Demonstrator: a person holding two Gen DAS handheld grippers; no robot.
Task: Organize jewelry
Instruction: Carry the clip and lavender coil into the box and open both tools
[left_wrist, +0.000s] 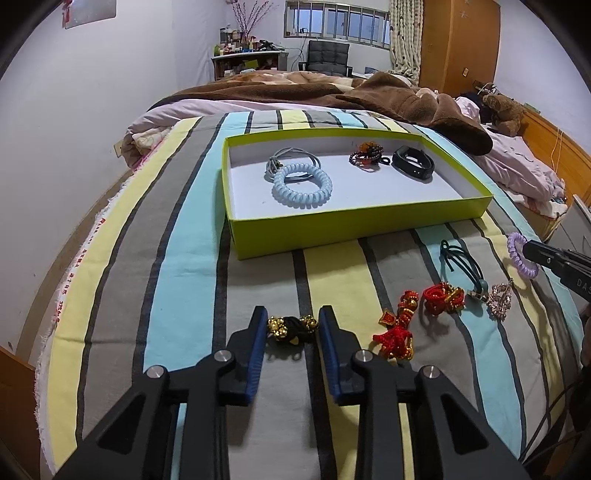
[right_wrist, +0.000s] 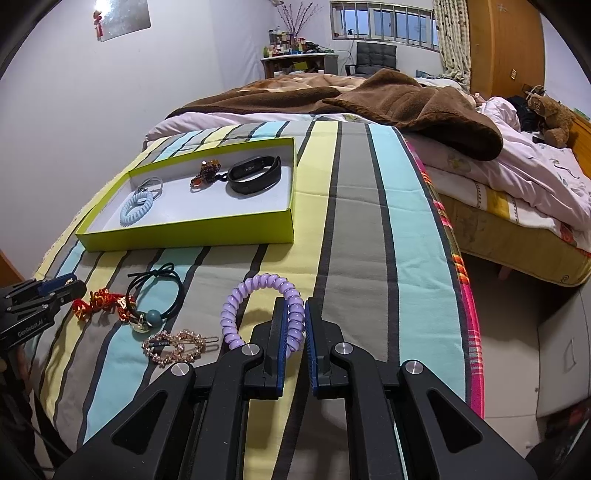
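A lime-green tray (left_wrist: 332, 230) (right_wrist: 192, 236) on the striped cloth holds a pale blue coil hair tie (left_wrist: 302, 185), a grey cord, a beaded bracelet (left_wrist: 365, 155) and a black fitness band (left_wrist: 413, 163) (right_wrist: 254, 174). My left gripper (left_wrist: 293, 325) is open, its fingers on either side of a black-and-gold hair tie (left_wrist: 291, 326), not closed on it. My right gripper (right_wrist: 294, 314) is shut on a purple coil hair tie (right_wrist: 258, 308), which also shows in the left wrist view (left_wrist: 519, 254).
Loose on the cloth: red knotted charms (left_wrist: 397, 334) (left_wrist: 441, 297), a dark teal hair tie with a bead (right_wrist: 153, 295), a rhinestone hair clip (right_wrist: 177, 345). A brown blanket (right_wrist: 406, 99) lies behind. The cloth's right edge (right_wrist: 469, 295) drops to the floor.
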